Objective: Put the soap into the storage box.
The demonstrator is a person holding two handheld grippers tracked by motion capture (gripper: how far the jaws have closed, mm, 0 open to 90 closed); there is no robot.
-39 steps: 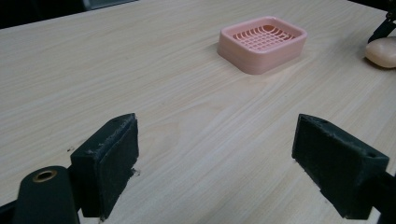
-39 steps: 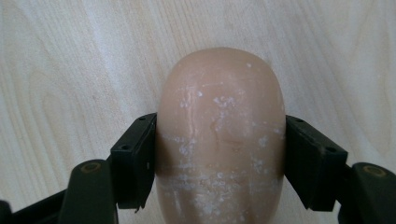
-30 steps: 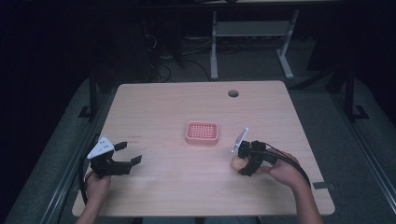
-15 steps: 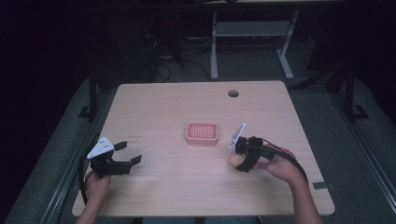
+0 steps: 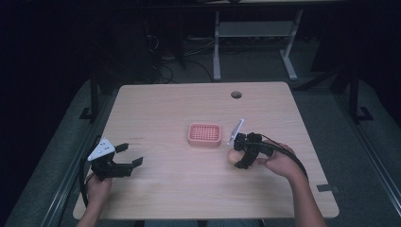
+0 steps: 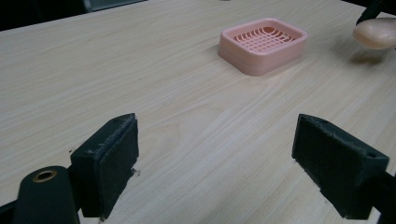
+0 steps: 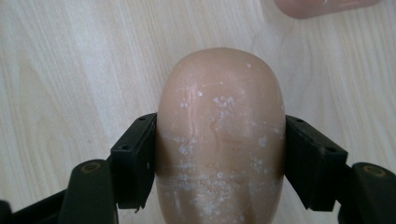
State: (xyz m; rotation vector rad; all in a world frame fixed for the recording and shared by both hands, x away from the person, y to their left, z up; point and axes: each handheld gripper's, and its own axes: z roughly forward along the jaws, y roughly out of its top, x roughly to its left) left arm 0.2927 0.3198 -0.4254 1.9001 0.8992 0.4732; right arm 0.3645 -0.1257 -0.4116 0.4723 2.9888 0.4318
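Observation:
A pink slotted soap dish [image 5: 204, 134] sits near the middle of the wooden table [image 5: 189, 104]; it also appears in the left gripper view [image 6: 262, 44], and its corner [image 7: 322, 7] sits at the top of the right gripper view. My right gripper [image 5: 238, 158] is shut on a tan oval bar of soap [image 7: 219, 135], held just above the wood to the right of the dish. The soap [image 6: 375, 33] shows at the far right of the left gripper view. My left gripper [image 5: 130, 155] rests open at the table's left front, its pads [image 6: 108, 163] wide apart with nothing between them.
A round cable hole [image 5: 236, 94] lies near the table's far edge. Beyond the table stands a white desk frame [image 5: 250, 42] on the dark floor. Grey floor mats run along both sides of the table.
My right gripper has moved left toward the dish with the soap in it. The left gripper has stayed still.

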